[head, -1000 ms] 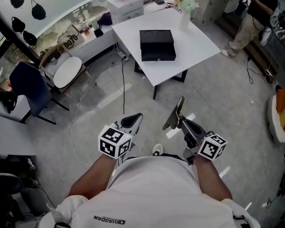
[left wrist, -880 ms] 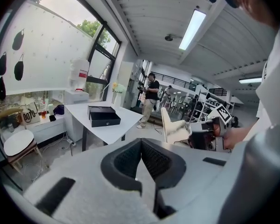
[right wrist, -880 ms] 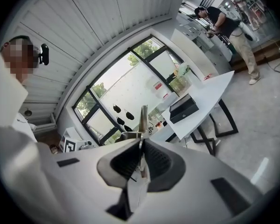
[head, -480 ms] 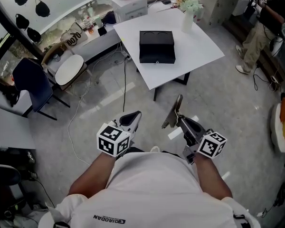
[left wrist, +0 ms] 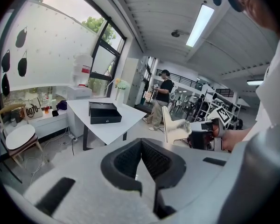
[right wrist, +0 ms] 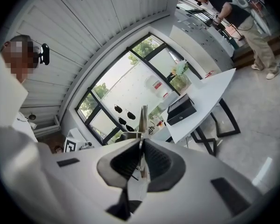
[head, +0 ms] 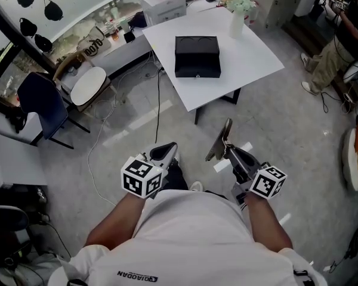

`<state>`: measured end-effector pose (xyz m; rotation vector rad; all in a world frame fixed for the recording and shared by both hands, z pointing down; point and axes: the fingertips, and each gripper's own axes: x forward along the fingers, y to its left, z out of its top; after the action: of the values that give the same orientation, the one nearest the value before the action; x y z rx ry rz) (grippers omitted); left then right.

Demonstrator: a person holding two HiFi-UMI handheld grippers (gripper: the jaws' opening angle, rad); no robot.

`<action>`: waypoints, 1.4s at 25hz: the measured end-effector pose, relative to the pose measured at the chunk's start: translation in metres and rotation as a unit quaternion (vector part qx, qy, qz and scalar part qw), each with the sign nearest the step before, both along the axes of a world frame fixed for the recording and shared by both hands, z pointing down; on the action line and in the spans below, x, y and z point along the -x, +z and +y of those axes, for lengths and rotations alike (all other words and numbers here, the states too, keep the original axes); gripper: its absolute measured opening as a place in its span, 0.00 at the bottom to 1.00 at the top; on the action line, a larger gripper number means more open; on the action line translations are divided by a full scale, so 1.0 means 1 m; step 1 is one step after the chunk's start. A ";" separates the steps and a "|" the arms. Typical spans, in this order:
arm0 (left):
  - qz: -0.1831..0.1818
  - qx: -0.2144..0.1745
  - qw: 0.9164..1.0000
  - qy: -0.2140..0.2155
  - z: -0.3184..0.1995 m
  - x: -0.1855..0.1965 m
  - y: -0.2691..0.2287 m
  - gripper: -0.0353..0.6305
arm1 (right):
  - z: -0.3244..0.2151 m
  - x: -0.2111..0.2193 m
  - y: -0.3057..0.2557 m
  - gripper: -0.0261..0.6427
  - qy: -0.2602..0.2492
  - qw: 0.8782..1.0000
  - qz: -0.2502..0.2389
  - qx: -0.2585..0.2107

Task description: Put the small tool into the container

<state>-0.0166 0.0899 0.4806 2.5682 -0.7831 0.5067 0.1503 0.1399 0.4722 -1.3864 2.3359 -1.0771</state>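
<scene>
Both tongs are held low in front of my body, over the grey floor and well short of the white counter [head: 250,52]. Left gripper [head: 167,151]: its own view shows the two ribbed pads pressed together with nothing between them, so clenched and empty. Right gripper [head: 230,152]: jaws clamped on the small tool [head: 219,140], a thin flat metal blade. In the right gripper view the blade [right wrist: 143,120] stands up edge-on out of the closed pads. In the left gripper view the same tool [left wrist: 175,127] shows its broad shiny face, held at the tip of the right gripper [left wrist: 203,134]. The two grippers are side by side and apart, not touching. The container [head: 197,56], a flat black box with a small pale dot on its front face, sits on the counter toward the left edge, about midway between the near and far corners of that edge. I cannot tell from these views whether its lid is up. A white vase [head: 237,24] with pale flowers stands near the far right corner, well apart from the box. The tool is nowhere near the container, with open floor and the counter's near corner between them. Another person [head: 340,37] stands off past the right edge.
</scene>
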 end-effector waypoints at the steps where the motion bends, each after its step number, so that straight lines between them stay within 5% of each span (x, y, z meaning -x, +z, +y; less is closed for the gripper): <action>1: 0.001 0.001 1.000 0.001 -0.001 -0.001 0.002 0.07 | 0.000 0.001 0.002 0.09 -0.001 1.000 0.000 0.002; 15: 0.010 0.002 1.000 0.016 -0.059 -0.017 0.009 0.07 | -0.053 -0.005 0.008 0.09 0.006 1.000 0.011 0.012; 35: 0.017 -0.021 0.997 0.067 -0.257 -0.046 -0.014 0.07 | -0.238 -0.015 -0.022 0.09 0.031 0.998 0.052 0.001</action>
<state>0.0298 -0.1668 0.4663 2.6739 -0.6181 0.4908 0.1651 -0.0982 0.4499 -1.5402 2.3469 -1.0121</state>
